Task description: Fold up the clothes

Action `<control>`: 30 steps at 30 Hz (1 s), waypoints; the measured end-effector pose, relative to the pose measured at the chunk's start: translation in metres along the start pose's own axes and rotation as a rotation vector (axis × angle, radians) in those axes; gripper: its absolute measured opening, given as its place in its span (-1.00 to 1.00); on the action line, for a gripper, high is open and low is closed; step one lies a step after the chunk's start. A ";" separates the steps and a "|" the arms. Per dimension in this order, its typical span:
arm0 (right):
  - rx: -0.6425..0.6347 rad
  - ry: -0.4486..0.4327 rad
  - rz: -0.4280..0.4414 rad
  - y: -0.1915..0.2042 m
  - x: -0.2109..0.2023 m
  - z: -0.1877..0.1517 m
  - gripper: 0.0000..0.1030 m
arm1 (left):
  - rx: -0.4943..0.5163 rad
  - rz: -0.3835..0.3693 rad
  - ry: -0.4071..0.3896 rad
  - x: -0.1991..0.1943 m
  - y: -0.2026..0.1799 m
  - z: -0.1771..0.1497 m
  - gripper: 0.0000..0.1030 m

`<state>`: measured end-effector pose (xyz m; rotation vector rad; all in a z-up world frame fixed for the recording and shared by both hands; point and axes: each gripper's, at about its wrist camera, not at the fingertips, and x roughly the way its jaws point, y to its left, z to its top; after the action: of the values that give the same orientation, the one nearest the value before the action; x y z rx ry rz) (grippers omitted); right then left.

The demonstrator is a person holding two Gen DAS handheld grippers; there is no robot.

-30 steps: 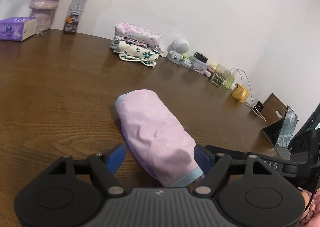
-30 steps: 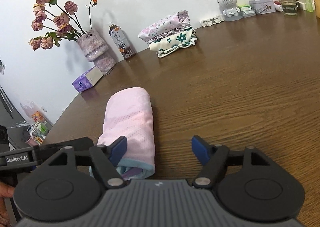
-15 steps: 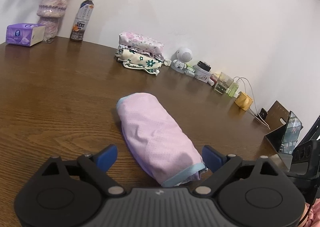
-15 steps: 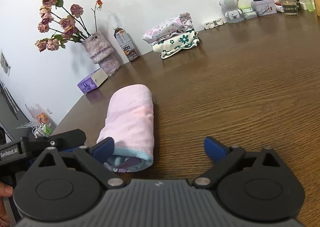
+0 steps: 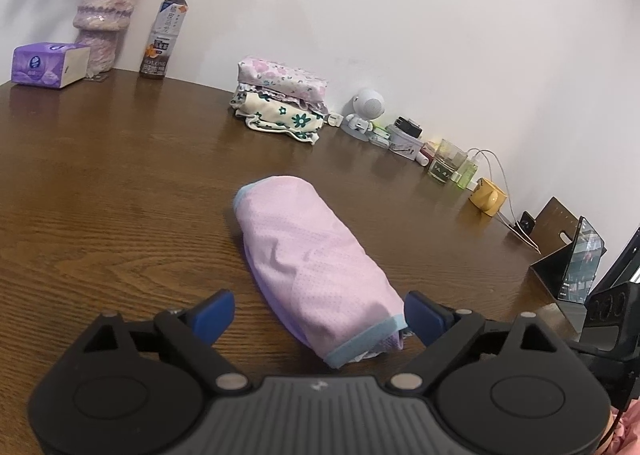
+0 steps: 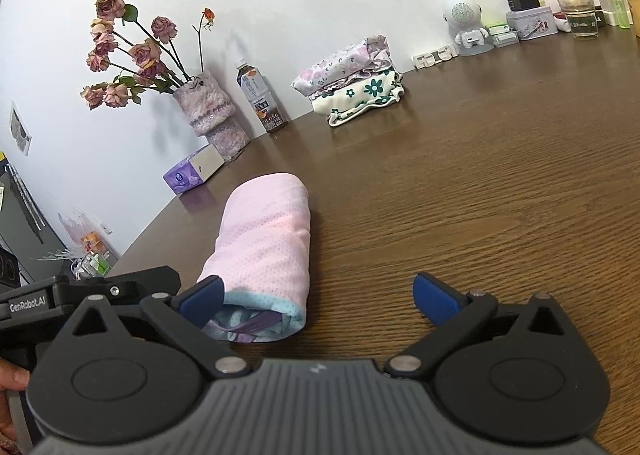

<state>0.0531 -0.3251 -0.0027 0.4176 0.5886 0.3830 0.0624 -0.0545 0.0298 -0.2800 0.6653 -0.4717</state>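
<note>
So the pink garment (image 5: 316,267) is rolled up into a fat bundle and sits out in the open middle of the wooden table (image 5: 100,183), well apart from everything lined up along the wall. One end has a light blue hem, and that end points back toward both grippers.

Left gripper (image 5: 319,315): jaws spread wide, having just been opening. The near end of the bundle sits between the blue fingers, closer to the right one, but neither pad presses on it.

Right gripper (image 6: 316,297): also spread wide, jaws just been opening too. The bundle's open end, where purple and blue layers show inside, lies just beside its left finger; whether the pad actually touches the cloth I can't tell. Bare wood fills the rest of the gap.

Relative to the bundle, farther back by the wall there's a stack of folded flowery clothes (image 5: 282,99). Off to the left of that stack: a drink bottle (image 5: 164,41), a fuzzy purple vase (image 6: 210,117) with dried roses, and a purple tissue pack (image 5: 50,63). To the stack's right, a little white robot-shaped speaker (image 5: 366,111).
</note>
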 end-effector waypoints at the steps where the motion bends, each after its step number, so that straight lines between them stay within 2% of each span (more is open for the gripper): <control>1: -0.002 -0.003 0.001 0.000 0.000 0.000 0.99 | 0.002 -0.003 0.001 0.000 0.000 -0.001 0.78; 14: 0.001 -0.014 0.014 -0.001 -0.002 -0.002 0.99 | 0.040 0.019 0.028 0.000 -0.002 -0.004 0.78; 23: 0.004 -0.019 0.014 -0.001 -0.003 -0.003 0.97 | 0.122 0.036 0.033 -0.002 -0.009 -0.004 0.74; 26: -0.005 -0.017 0.004 0.001 -0.003 -0.003 0.89 | 0.147 0.036 0.039 -0.003 -0.010 -0.004 0.64; 30: -0.029 -0.010 0.007 0.005 -0.006 -0.002 0.64 | 0.192 0.039 0.040 -0.006 -0.012 -0.006 0.55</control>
<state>0.0467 -0.3233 0.0007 0.3939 0.5713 0.3954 0.0510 -0.0626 0.0332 -0.0762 0.6580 -0.5007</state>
